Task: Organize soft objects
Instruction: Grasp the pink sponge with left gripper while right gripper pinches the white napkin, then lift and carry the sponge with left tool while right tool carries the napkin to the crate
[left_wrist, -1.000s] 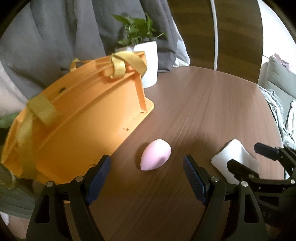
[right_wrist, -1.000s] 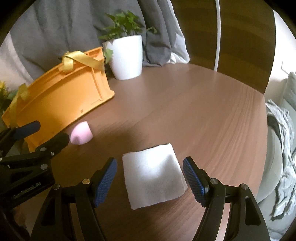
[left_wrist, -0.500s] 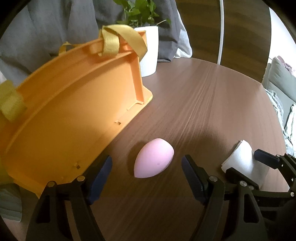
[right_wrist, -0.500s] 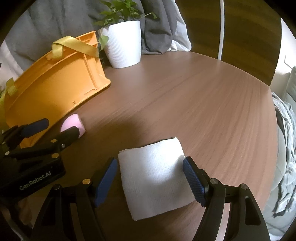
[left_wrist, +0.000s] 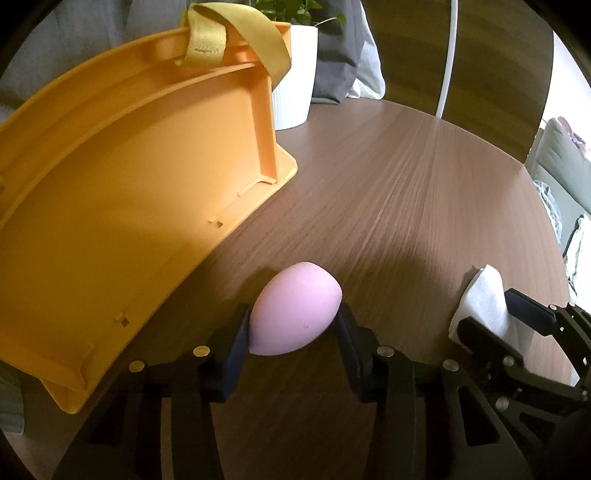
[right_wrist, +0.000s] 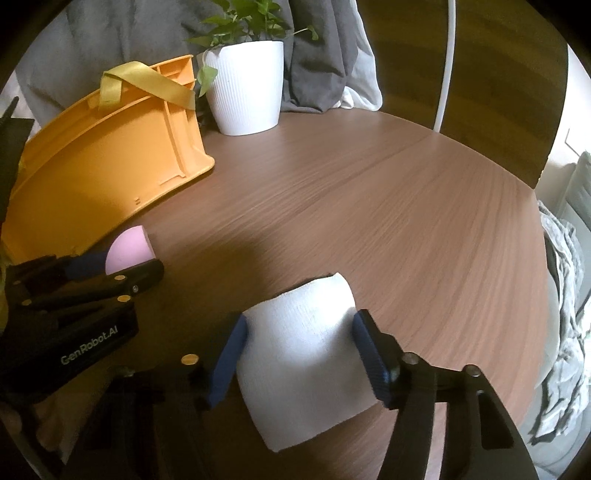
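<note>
Sponge (left_wrist: 295, 308) first, in the left wrist view: pink and egg-shaped, it sits on the wooden table (left_wrist: 424, 192) just beside the near edge of the orange basket (left_wrist: 129, 206), which is the landmark for everything else. The left gripper (left_wrist: 293, 332) is closing on it, and both blue pads already touch its sides, so the clamp looks made or nearly made (the sponge shows no clear squashing yet). To the right, farther from the basket, the white cloth (left_wrist: 484, 302) shows between the fingers of the right gripper (left_wrist: 491, 314). A white plant pot (left_wrist: 295, 77) stands behind the basket's far corner.

In the right wrist view, the cloth (right_wrist: 306, 354) lies well apart from the basket (right_wrist: 96, 166), nearer the table's (right_wrist: 406, 206) front edge. The right gripper (right_wrist: 299, 354) is also closing: its pads press on the cloth's two side edges, and the cloth bows up between them. The left gripper (right_wrist: 122, 264) appears at the left with the sponge (right_wrist: 129, 247) in it, close against the basket's side.

As for progress, I judge the task barely begun. No soft thing can be seen inside the basket (its inside is hidden here), and both items still rest on the table. What remains is to finish both grips, lift, carry each to the basket and drop it in.
</note>
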